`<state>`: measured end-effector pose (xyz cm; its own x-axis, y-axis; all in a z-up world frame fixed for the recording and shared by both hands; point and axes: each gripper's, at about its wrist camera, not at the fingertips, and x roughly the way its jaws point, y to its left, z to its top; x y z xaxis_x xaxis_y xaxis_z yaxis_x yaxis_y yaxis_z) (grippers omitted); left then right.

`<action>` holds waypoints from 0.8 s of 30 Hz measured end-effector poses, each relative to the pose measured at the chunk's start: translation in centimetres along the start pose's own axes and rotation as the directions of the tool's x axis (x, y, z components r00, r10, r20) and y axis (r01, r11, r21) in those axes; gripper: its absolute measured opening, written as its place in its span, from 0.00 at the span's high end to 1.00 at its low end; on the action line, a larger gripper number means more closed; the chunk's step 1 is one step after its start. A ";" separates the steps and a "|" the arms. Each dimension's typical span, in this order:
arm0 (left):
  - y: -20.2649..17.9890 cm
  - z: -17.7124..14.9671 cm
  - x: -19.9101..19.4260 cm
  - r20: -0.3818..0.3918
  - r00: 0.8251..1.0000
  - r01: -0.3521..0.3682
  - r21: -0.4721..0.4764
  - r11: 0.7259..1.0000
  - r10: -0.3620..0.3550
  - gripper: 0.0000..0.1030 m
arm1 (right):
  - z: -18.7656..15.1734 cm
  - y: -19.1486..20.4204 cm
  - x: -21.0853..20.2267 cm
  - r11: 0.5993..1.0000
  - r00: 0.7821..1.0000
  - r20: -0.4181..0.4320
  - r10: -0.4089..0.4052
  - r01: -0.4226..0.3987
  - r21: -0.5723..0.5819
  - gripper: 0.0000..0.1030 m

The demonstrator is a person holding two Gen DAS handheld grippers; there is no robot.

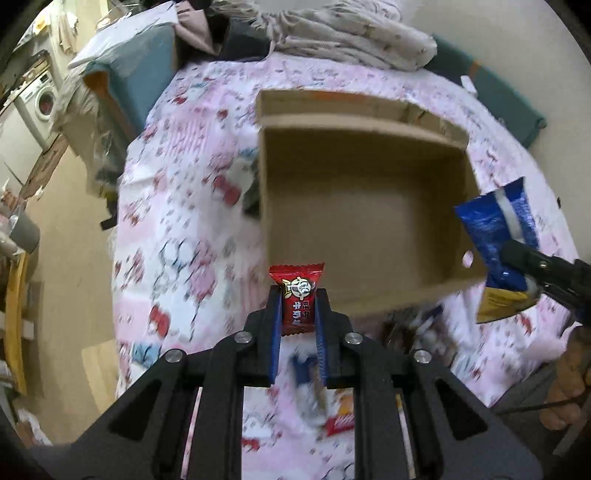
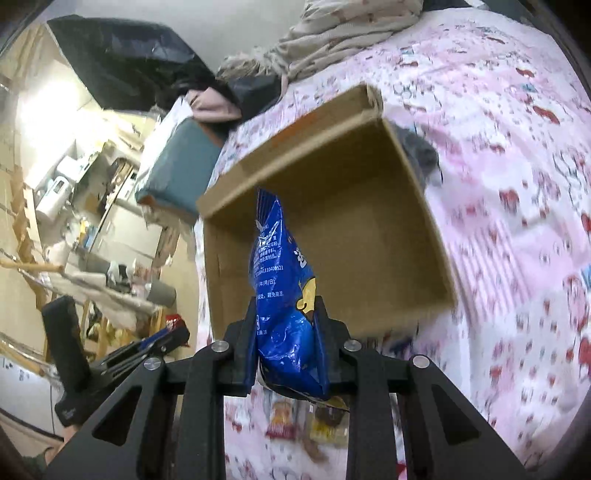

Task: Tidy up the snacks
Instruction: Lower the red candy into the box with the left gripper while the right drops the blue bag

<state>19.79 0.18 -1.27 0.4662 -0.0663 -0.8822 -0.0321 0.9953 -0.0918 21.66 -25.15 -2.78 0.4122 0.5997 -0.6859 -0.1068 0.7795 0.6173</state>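
The left gripper (image 1: 298, 306) has its jaws clenched on a small red candy packet (image 1: 297, 295), which stands upright between the blue pads, its crimped top edge poking out above the fingertips. The packet sits just short of the near wall of an open cardboard box (image 1: 369, 206), which rests on a bed covered by a pink patterned sheet (image 1: 177, 221). The inside of the box shows only bare brown cardboard, and its far flap is folded outward.

The right gripper (image 2: 284, 321) has its jaws clamped on a blue snack bag (image 2: 280, 295), held edge-on so that it rises between the fingers in front of the open mouth of the box (image 2: 332, 229). From the left wrist view, the same blue bag (image 1: 498, 229) appears at the right side of the box, just beside its near right corner, with the right gripper (image 1: 532, 266) gripping its lower part and a yellow-brown end hanging below.

More snack packets lie on the sheet below the grippers, among them a red and white one (image 1: 340, 421) and a yellow one (image 2: 328, 424), though they are blurred. At the head of the bed there is a crumpled pale blanket (image 1: 343, 33) and a teal cushion (image 1: 125, 74). A washing machine (image 1: 40, 99) stands in the room beyond the bed on the left.
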 end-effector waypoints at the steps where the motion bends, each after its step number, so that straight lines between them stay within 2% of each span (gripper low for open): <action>1: -0.3 1.0 0.3 0.000 1.000 0.015 -0.002 1.000 -0.015 0.87 | 0.7 -0.1 0.4 1.000 1.000 0.003 -0.007 0.007 0.002 0.75; 3: -1.1 2.2 0.7 0.004 0.999 0.033 0.001 0.999 -0.033 0.87 | 1.9 -0.4 0.9 1.000 1.000 0.007 -0.017 0.017 0.002 0.75; 6: -1.9 3.8 2.1 0.013 1.000 0.022 0.013 1.000 -0.022 0.87 | 3.5 -0.7 2.6 0.999 0.999 0.003 -0.043 0.043 0.002 0.75; 9: -2.5 4.6 4.1 0.013 1.000 0.015 0.015 1.000 -0.015 0.87 | 4.4 -1.2 4.4 0.994 0.994 0.005 -0.111 0.111 -0.005 0.75; 14: -2.7 4.0 7.1 -0.007 0.999 0.032 0.014 0.999 -0.032 0.87 | 4.0 -2.9 7.4 0.992 0.992 -0.029 -0.127 0.127 0.000 0.75; 18: -2.4 3.6 9.2 -0.061 0.996 0.063 -0.035 0.997 -0.065 0.87 | 3.5 -3.4 8.6 0.993 0.992 -0.047 -0.119 0.119 -0.006 0.74; 21: -2.8 3.4 9.9 -0.064 0.997 0.043 -0.017 0.999 -0.044 0.87 | 3.3 -3.4 9.3 0.993 0.991 -0.064 -0.117 0.116 -0.013 0.74; 24: -2.9 3.3 10.6 -0.089 0.994 0.058 -0.020 0.998 -0.060 0.87 | 3.4 -3.5 10.0 0.994 0.991 -0.084 -0.108 0.107 -0.019 0.74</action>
<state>27.69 -3.20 -8.82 0.3866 -0.1316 -0.9128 -0.0225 0.9881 -0.1520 29.18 -22.48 -10.46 0.3436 0.5248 -0.7788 -0.0789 0.8425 0.5329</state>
